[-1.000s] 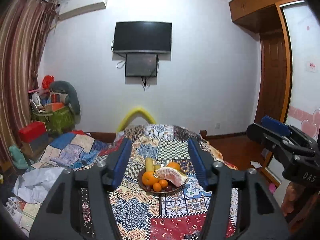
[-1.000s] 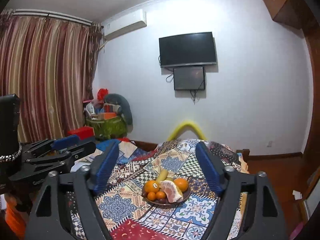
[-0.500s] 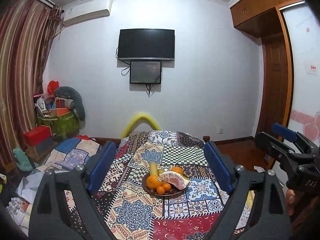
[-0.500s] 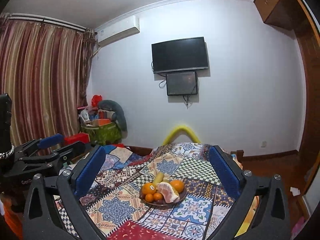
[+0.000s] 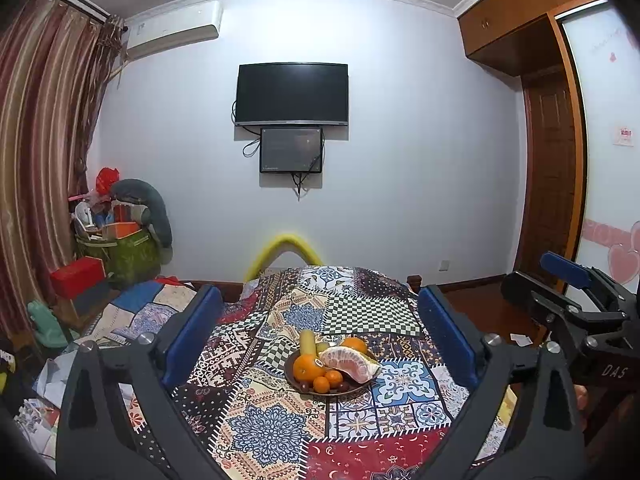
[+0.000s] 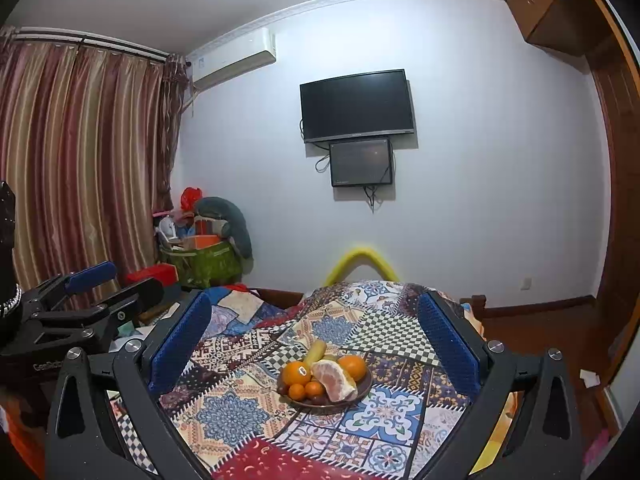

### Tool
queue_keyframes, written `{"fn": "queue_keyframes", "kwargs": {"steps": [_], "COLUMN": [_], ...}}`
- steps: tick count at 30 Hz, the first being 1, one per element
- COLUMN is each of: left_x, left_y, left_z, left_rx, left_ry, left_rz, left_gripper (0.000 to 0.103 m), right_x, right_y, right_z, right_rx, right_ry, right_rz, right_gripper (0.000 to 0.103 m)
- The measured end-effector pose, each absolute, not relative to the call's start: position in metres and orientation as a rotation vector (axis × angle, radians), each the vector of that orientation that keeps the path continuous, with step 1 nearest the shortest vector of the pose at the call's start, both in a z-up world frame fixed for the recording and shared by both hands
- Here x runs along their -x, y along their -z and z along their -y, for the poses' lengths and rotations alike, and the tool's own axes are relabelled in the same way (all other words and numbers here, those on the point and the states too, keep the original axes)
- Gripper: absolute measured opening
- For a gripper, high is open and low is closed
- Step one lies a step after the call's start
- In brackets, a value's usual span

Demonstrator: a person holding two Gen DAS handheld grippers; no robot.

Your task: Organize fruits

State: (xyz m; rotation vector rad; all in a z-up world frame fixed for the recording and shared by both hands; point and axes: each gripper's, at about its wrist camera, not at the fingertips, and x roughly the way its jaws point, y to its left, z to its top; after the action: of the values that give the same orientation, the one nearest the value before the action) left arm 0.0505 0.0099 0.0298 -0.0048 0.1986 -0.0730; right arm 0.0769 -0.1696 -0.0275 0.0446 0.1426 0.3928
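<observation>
A dark plate (image 5: pixel 296 381) of fruit sits on a patchwork-covered table (image 5: pixel 264 432). It holds a large orange (image 5: pixel 307 367), a peeled pomelo piece (image 5: pixel 352 363), a banana (image 5: pixel 307 341), small tangerines (image 5: pixel 327 381) and another orange (image 5: pixel 354 345). My left gripper (image 5: pixel 320 320) is open and empty, well back from the plate. My right gripper (image 6: pixel 314 322) is open and empty, also back from the plate (image 6: pixel 362 390). The same fruit shows there: orange (image 6: pixel 295 373), pomelo (image 6: pixel 334 380), banana (image 6: pixel 315 351). Each gripper shows at the other view's edge.
A bed with a quilt (image 5: pixel 132 316) lies left of the table. Boxes and a green bag (image 5: pixel 124 252) are piled by the curtain (image 5: pixel 36 160). A TV (image 5: pixel 292 94) hangs on the far wall. A wooden wardrobe and door (image 5: pixel 552 184) stand at the right.
Both grippers have opened wider and tilted upward or pulled back a little, so the plate sits lower and smaller between the fingers. The fruit has not moved.
</observation>
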Motion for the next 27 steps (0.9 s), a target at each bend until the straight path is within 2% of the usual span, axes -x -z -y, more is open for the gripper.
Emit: {"fn": "queue_keyframes", "kwargs": {"steps": [27], "left_x": [-0.0565], "left_y": [-0.0261], "left_z": [-0.009], "left_rx": [0.013], "left_ry": [0.076], "left_rz": [-0.215], "left_gripper": [0.102], "right_x": [-0.0748], "right_y": [0.0247], "right_z": [0.1752], "right_rx": [-0.045], "right_ry": [-0.384], "right_rz": [-0.157], "right_gripper": [0.103]}}
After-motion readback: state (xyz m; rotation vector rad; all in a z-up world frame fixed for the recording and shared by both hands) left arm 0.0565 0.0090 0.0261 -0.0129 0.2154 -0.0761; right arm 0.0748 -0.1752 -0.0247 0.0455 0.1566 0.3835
